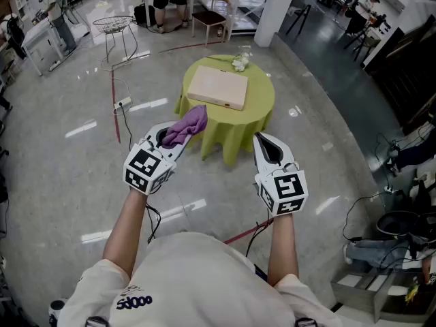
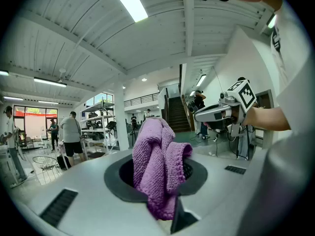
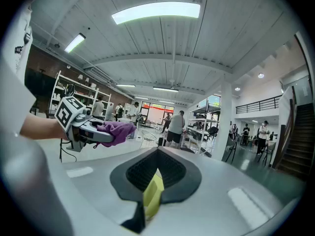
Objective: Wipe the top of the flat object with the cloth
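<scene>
Holding the cloth (image 1: 188, 124) up short of the tabletop (image 1: 262, 107), the person is at the approach step by my read: nothing is wiped yet, and cloth and target are well apart.

Over on the left, the left claw (image 1: 176, 140) is clamped on the purple cloth. A bunched fold is pinched between the 2 jaws and the loose end flops out past the tips. The left gripper view shows fabric filling the whole gap, so that grip looks secure to me.

In the middle, the flat object (image 1: 218, 87), a pale beige slab, lies flat on the round tabletop, which wears a yellow-green cover (image 1: 235, 131). Its top is bare, and 1 white crumpled thing (image 1: 240, 63) sits near the far edge, just off the slab.

On the right, the right claw (image 1: 261, 144) has its jaws drawn together to a point and carries nothing. Only a thin yellow-green sliver shows in the slit, which I take for the cover seen through it. Both claws hang over the floor (image 1: 82, 114), side by side and apart.

My call for the next move: the left claw must go forward and down until the dangling cloth lies on the slab's top, then sweep across. The slab may slide on that cover, so the right claw may need to steady an edge.
</scene>
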Demonstrator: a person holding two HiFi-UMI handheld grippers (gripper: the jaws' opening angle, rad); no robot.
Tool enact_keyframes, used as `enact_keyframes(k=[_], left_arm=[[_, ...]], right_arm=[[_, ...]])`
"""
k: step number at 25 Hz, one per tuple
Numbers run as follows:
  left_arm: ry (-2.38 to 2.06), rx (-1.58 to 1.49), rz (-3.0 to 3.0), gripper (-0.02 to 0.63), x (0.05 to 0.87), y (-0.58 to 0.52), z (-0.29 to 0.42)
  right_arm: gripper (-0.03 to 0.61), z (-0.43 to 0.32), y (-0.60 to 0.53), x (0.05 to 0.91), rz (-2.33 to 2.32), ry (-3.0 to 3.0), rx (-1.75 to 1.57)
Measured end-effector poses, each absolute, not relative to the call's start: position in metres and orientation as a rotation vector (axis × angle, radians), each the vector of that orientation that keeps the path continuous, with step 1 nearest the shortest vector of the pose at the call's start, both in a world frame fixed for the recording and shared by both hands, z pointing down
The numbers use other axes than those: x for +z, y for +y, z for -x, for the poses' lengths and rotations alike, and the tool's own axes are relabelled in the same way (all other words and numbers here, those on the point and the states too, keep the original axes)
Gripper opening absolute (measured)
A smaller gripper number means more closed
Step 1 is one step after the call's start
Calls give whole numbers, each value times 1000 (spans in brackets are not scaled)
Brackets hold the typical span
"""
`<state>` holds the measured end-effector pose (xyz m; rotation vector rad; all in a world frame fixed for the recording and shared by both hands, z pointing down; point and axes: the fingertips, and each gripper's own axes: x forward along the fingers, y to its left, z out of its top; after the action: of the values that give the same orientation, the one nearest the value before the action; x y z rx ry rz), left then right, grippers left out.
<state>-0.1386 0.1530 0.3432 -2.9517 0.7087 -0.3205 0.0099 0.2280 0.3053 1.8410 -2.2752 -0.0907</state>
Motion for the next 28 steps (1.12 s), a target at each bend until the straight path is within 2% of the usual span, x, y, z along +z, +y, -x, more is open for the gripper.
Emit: enact_keyframes(k=[28], left_arm=[[803,-398,2955,91,362,196,94]], right_arm=[[3,-54,253,320,-1753,-2421,-7]])
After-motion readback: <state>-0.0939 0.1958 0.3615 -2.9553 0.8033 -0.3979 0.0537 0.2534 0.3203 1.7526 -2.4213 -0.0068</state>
